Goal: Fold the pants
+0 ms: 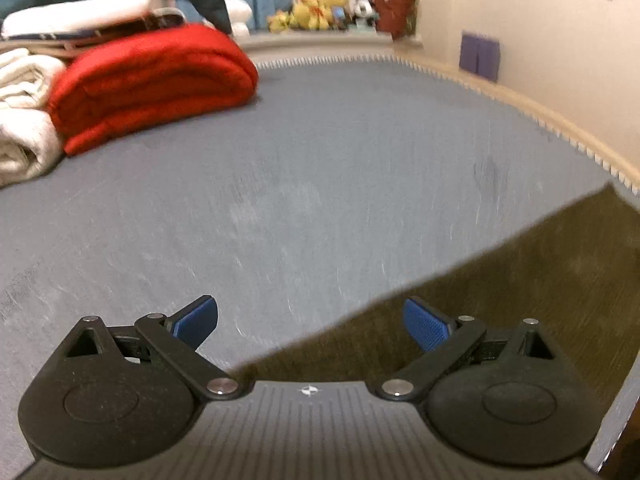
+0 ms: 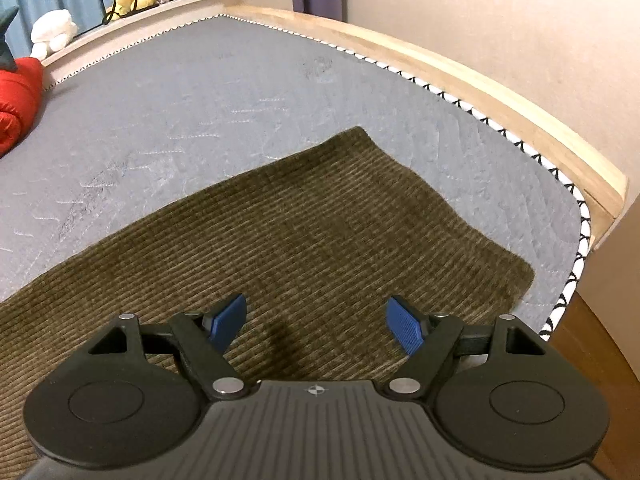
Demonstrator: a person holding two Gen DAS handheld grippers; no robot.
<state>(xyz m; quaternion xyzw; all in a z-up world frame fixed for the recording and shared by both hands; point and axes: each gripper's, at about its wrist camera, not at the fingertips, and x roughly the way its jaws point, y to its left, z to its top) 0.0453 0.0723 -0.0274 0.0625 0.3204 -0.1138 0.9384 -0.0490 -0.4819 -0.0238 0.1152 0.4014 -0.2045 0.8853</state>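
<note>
Right wrist view: both grippers released over one pair of pants on the bed.
Right gripper [image 2: 316, 324] jaws spread directly above the pants [image 2: 280, 232]; left gripper [image 1: 310, 322] jaws spread at their edge. Corduroy looks soft, limp, grippy; pinch a far corner. Beyond: one red blanket [image 1: 152, 80].

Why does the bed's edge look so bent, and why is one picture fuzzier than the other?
Both views are fisheye, so the wooden bed frame bows. The left wrist view is smeared, blurring the red blanket; the right wrist view is sharp, showing the pants ribs clearly.
</note>
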